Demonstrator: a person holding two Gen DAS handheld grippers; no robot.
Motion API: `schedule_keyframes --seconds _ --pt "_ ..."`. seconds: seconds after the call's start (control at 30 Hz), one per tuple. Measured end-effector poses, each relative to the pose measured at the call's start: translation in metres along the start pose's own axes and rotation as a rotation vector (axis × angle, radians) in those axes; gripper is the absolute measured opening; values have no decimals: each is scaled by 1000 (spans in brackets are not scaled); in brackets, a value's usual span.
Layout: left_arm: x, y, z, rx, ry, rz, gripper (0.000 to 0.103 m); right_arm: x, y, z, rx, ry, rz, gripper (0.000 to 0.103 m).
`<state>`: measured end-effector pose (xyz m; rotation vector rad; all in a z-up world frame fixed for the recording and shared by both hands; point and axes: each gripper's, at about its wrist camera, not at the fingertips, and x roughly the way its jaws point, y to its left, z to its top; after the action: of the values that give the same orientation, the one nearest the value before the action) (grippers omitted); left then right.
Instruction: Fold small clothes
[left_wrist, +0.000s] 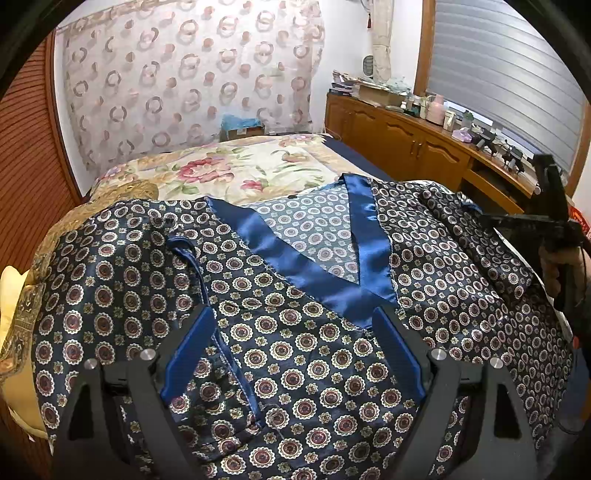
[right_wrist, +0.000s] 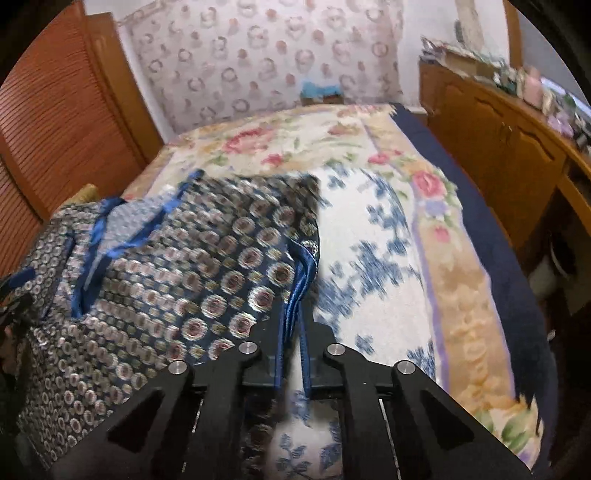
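A navy satin top (left_wrist: 303, 369) with round medallion print and a blue satin collar (left_wrist: 295, 266) lies spread on the bed, front up. My left gripper (left_wrist: 293, 317) hovers over its chest just below the collar's V, jaws wide open with only flat cloth between the blue fingers (left_wrist: 188, 350). The right wrist view is blurred. In it, the same top (right_wrist: 192, 280) lies to the left. My right gripper (right_wrist: 297, 317) is shut on its blue-trimmed edge (right_wrist: 308, 258), which is pinched and drawn up between the fingers. The right gripper's black body (left_wrist: 550, 221) shows at the garment's right side.
The floral bedspread (right_wrist: 388, 221) reaches far and right of the top. A wooden cabinet (left_wrist: 406, 140) with clutter on it runs along the right of the bed. A louvred wooden door (right_wrist: 62, 110) stands at left. A patterned curtain (left_wrist: 184, 81) hangs behind, with a cardboard box (left_wrist: 242, 131) below it.
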<state>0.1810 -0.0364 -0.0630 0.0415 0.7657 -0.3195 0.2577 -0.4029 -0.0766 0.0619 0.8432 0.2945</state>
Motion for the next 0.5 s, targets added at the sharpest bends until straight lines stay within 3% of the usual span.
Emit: schedule_keyframes --seconds 0.17,0.5 --pt "-4 3 0 -5 -7 6 88 -8 27 13 -61 -38 47 2" --pt "-14 15 2 -32 -29 26 88 7 78 26 -154 -12 117 2"
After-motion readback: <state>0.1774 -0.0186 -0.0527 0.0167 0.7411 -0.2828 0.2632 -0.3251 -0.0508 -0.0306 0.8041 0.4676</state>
